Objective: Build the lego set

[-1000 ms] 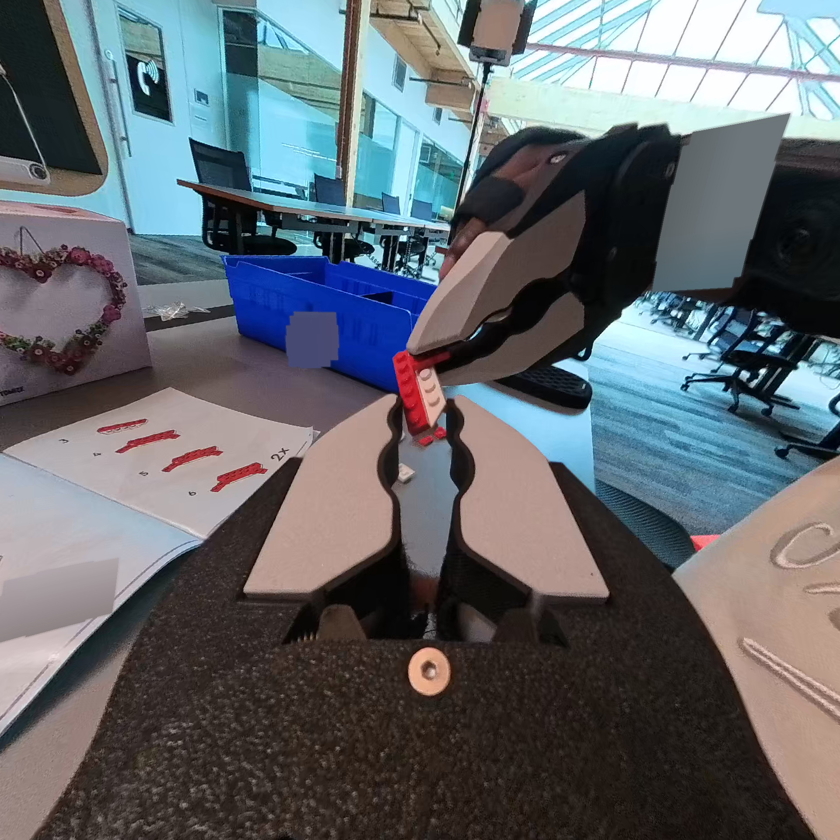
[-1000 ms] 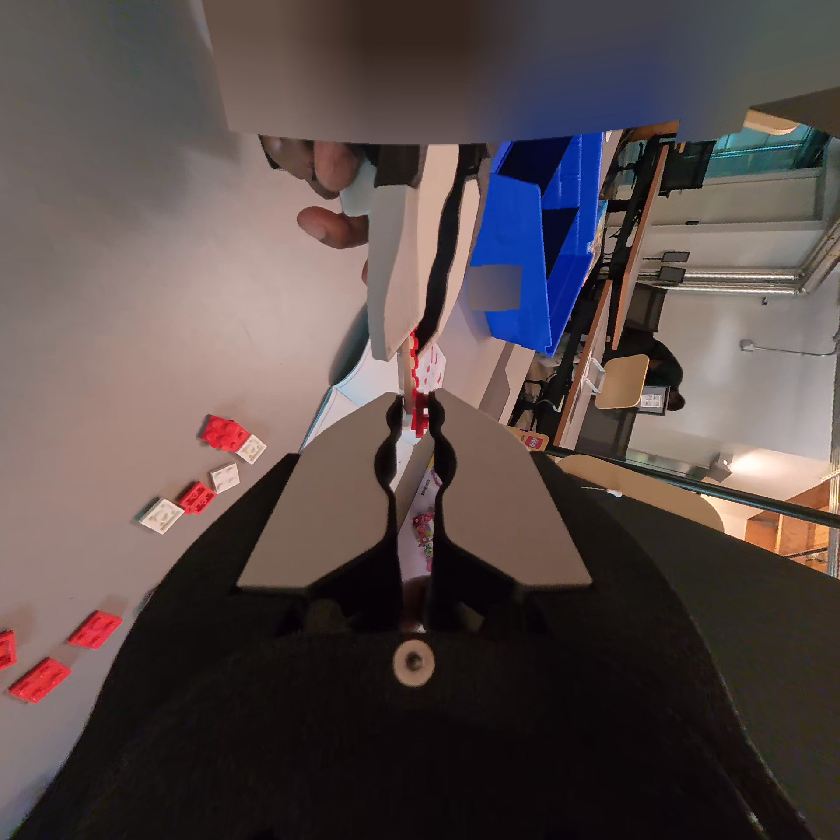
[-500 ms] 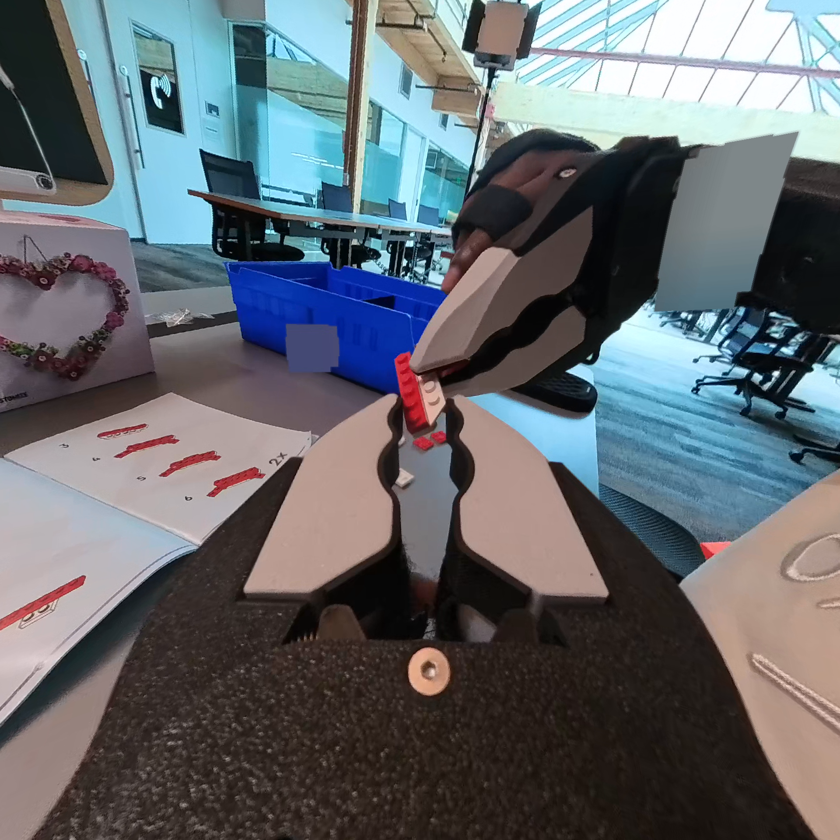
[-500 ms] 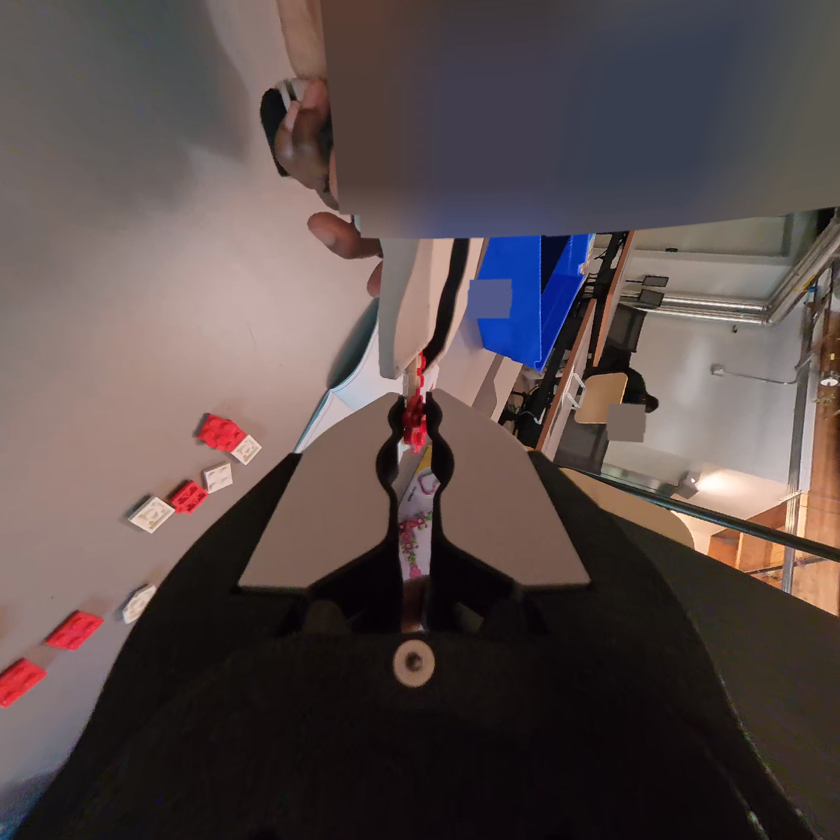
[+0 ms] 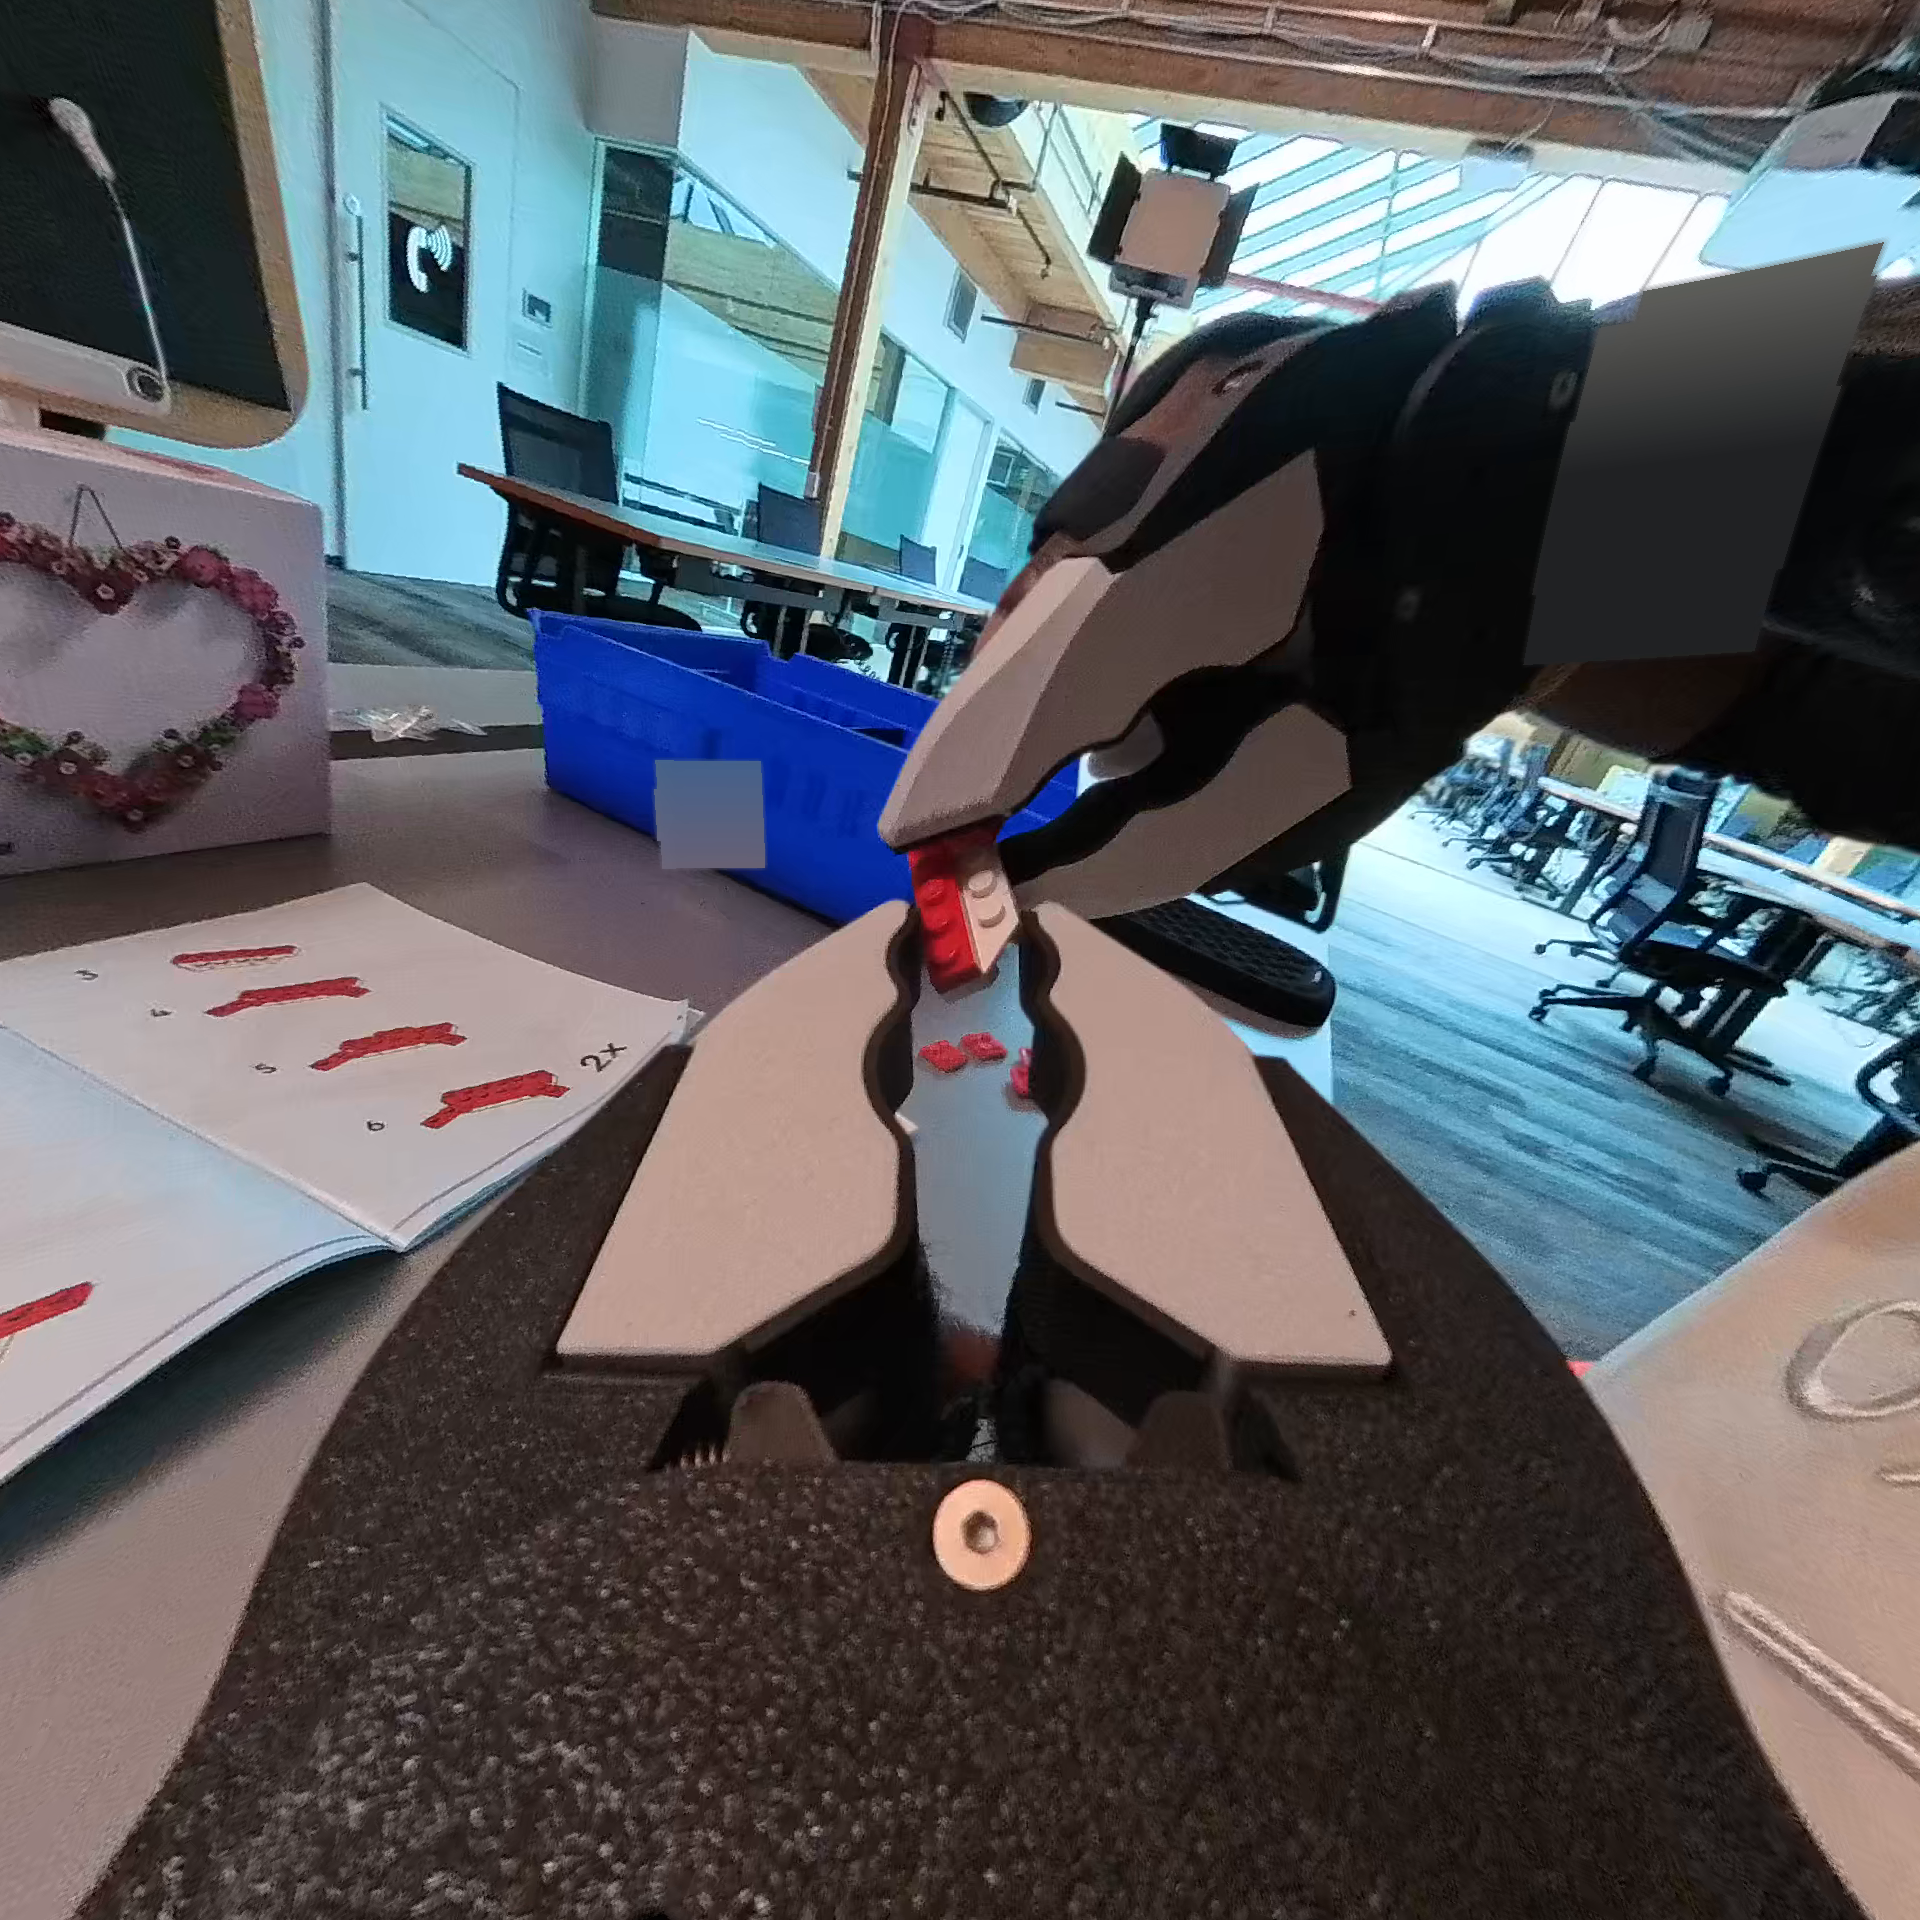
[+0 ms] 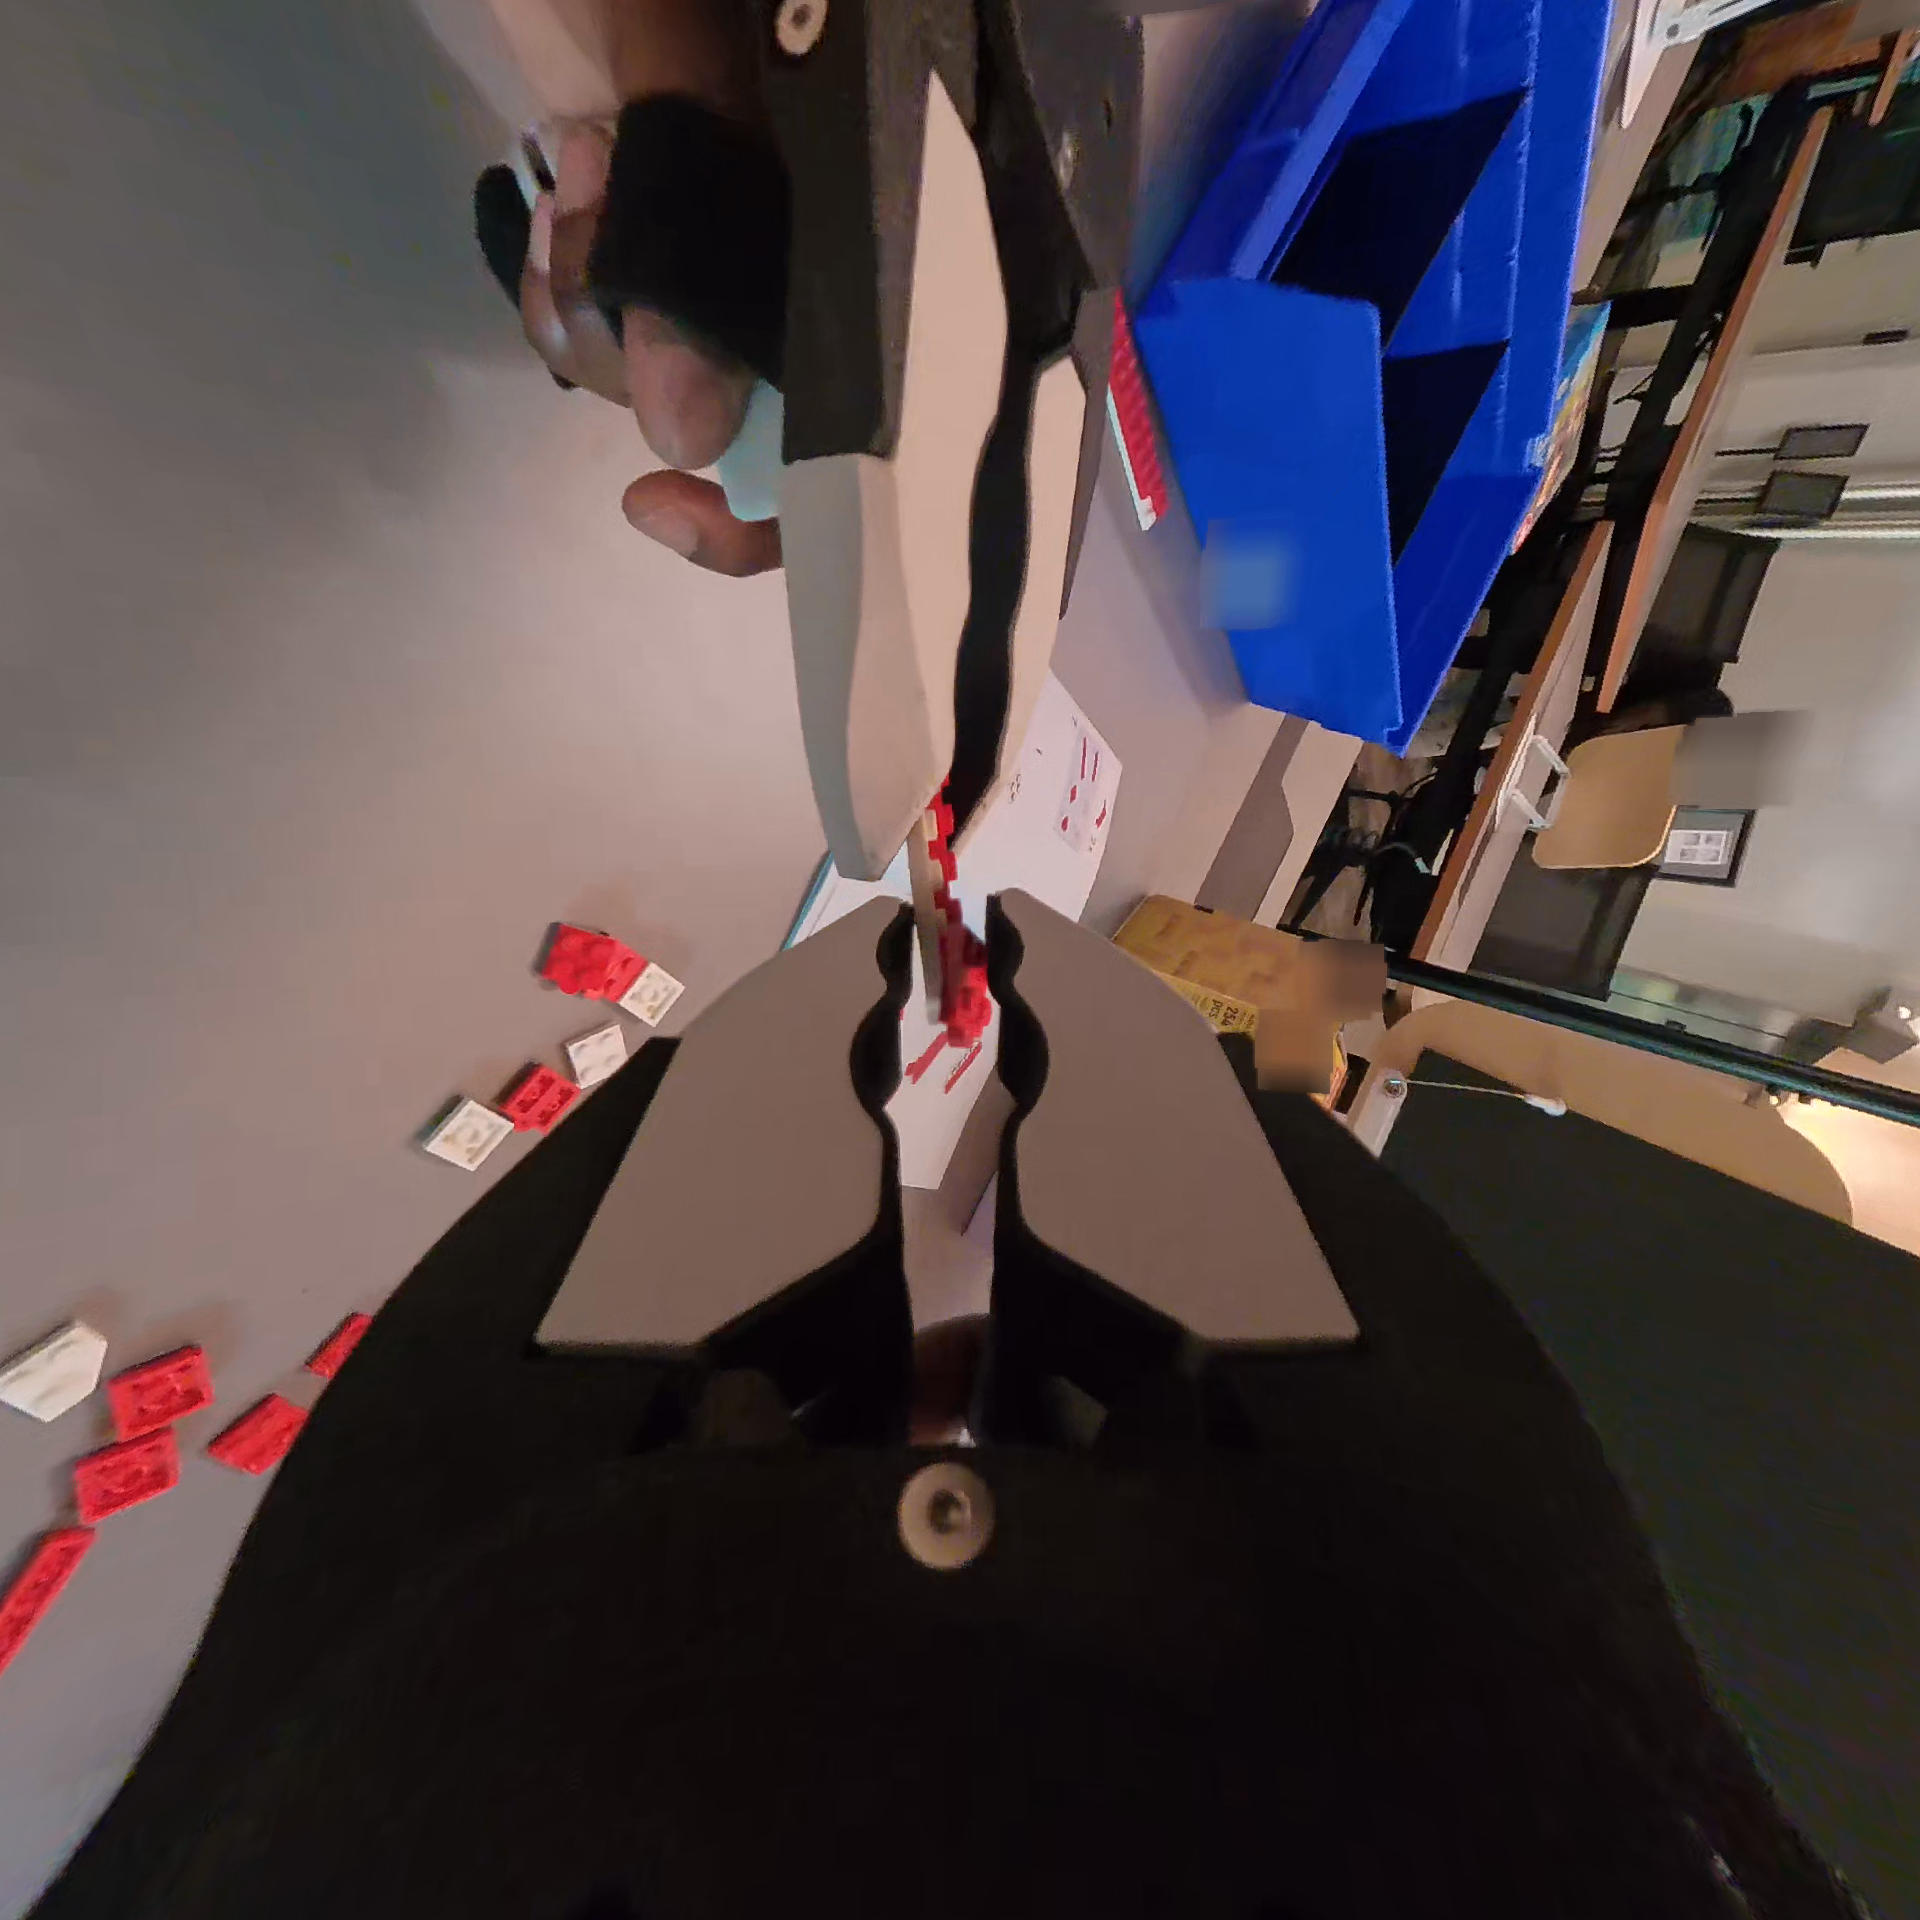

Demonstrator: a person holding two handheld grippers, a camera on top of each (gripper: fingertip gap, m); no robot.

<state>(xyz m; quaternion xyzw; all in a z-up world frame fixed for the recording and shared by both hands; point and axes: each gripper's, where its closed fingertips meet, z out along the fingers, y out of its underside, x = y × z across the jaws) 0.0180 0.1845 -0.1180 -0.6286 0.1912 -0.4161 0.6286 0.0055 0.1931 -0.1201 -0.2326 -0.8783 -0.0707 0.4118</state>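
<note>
- Left tongs (image 5: 961,940): narrowly parted, tips flanking the lower end of a small red-and-white lego assembly (image 5: 964,914); contact on the left tip apparent, contact on the right tip not resolvable, so grip uncertain.
- Right tongs (image 5: 971,831) (entering from upper right in the left wrist view): closed on the upper end of the same assembly, held in mid-air above the counter (image 5: 468,842).
- Same pairing in the right wrist view: own tongs (image 6: 948,920) bracketing the thin stacked plates (image 6: 951,966), left tongs (image 6: 930,831) arriving from above.
- Loose red plates (image 6: 156,1434) and white plates (image 6: 468,1132) scattered on the grey counter, well apart from the held piece.
- Open instruction booklet (image 5: 312,1060) lying flat at left; blue bin (image 5: 727,748) behind it; box with heart wreath picture (image 5: 145,665) at far left.
- Handling, as judged: assembly light, rigid and smooth-sided (hard plastic, prone to slipping or pivoting between flat pads); joints between plates liable to separate under twist.
- Best hold, as judged: across the flat long edges near one end, leaving the studded face free for the next plate.
- Pressing force better directed straight along the stud axis, with the opposite tongs bracing from behind.
- Risk: part popping loose and dropping among the loose plates.
</note>
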